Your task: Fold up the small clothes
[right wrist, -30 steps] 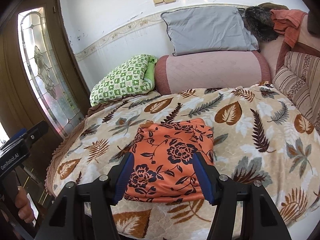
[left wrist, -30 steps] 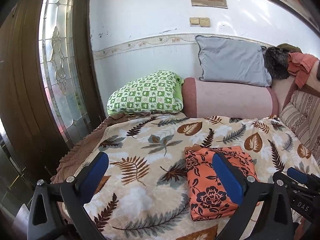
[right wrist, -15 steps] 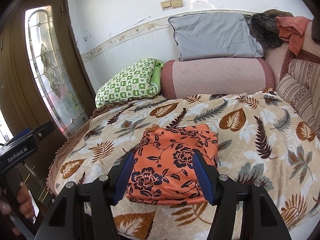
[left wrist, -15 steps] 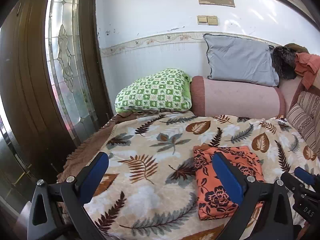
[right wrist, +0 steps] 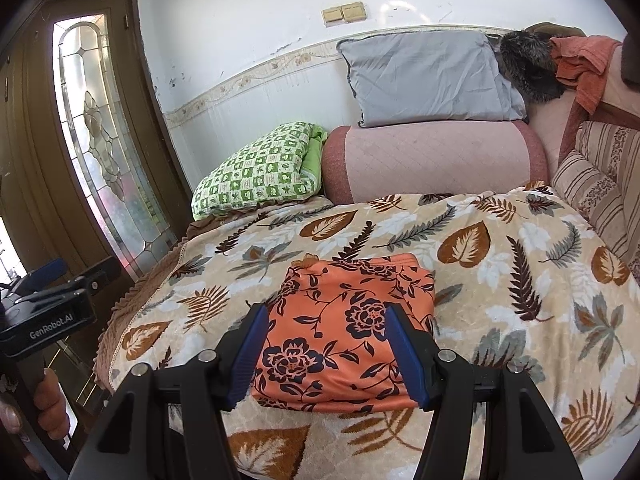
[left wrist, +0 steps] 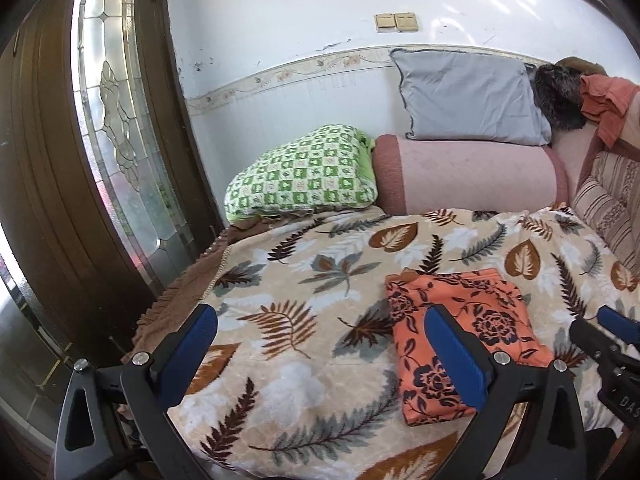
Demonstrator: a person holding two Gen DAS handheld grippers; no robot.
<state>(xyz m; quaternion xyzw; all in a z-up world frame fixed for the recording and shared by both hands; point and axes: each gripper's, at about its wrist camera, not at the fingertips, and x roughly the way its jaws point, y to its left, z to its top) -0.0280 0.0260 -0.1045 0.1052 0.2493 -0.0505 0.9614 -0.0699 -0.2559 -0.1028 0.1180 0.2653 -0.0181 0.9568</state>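
A folded orange garment with dark flowers [left wrist: 468, 320] lies flat on the leaf-print blanket [left wrist: 304, 280]; it also shows in the right wrist view [right wrist: 348, 328]. My left gripper [left wrist: 320, 344] is open and empty, held back above the blanket's near edge, left of the garment. My right gripper [right wrist: 324, 348] is open and empty, hovering just in front of the garment's near edge, apart from it. The right gripper's body shows at the right edge of the left wrist view [left wrist: 612, 352]; the left gripper's body shows at the left of the right wrist view [right wrist: 52, 312].
A green checked pillow [right wrist: 260, 172], a pink bolster [right wrist: 432, 164] and a grey pillow [right wrist: 428, 80] lie against the back wall. Striped cushions [right wrist: 600, 184] line the right side. A wooden door with a glass panel [left wrist: 112, 128] stands left of the bed.
Both grippers have drawn back and lifted away from the garment, which now looks smaller and farther. The garment has not moved. Both jaws remain open.
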